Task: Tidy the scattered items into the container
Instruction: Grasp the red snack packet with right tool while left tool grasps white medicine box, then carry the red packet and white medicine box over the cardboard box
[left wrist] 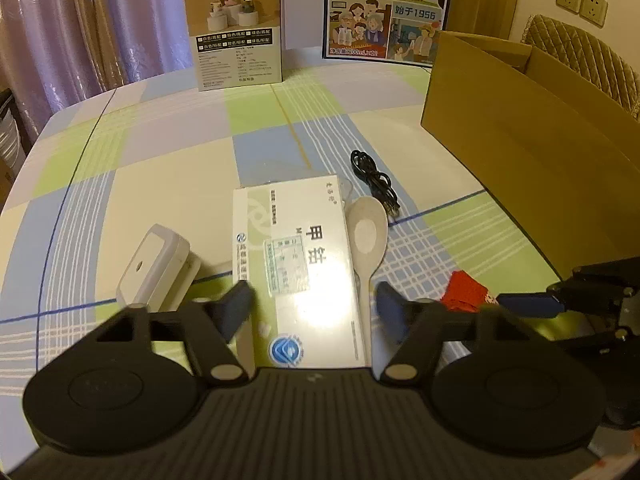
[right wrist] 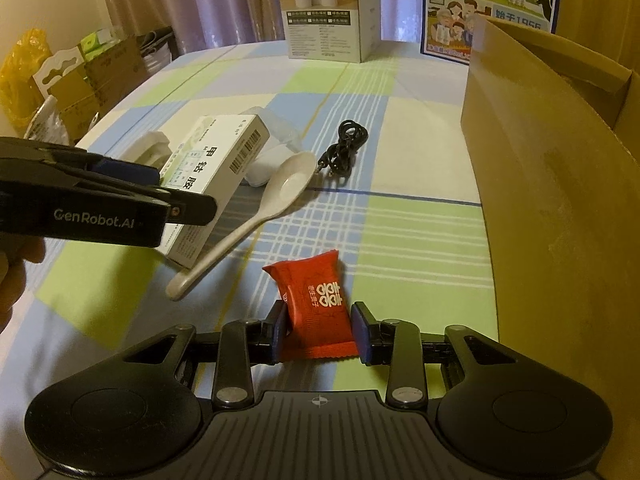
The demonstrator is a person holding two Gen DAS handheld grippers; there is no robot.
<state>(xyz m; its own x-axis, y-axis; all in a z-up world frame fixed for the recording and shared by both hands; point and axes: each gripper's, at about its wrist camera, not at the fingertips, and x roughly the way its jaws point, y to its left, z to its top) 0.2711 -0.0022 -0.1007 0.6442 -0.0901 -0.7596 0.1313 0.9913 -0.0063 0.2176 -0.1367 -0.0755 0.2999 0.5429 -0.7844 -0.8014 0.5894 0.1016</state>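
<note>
So the thing everything hangs on here is how the white medicine box [left wrist: 298, 272] lies against the left gripper [left wrist: 314, 300]: its long axis runs straight away from the gripper, pretty much in line with the fingers, and the near end sits between the two blue pads with the jaws parted and a visible gap on each side; so nothing gripped yet, it's just straddling the short width, which is the right way round for a pinch. The right gripper [right wrist: 320, 332] is already clenched on the red candy packet [right wrist: 316, 300], pads pressing on both sides, and the cardboard container [right wrist: 560, 200] stands just to its right, so that hand is the nearer one to the drop. The spoon [left wrist: 366, 240] lies alongside the box's right edge, touching or nearly so (hard to call through the fisheye blur), so I'd guess closing the left jaws could catch its handle; the black cable [left wrist: 374, 180] sits further off toward the container, and the small white case [left wrist: 154, 264] is just left of the box.
</note>
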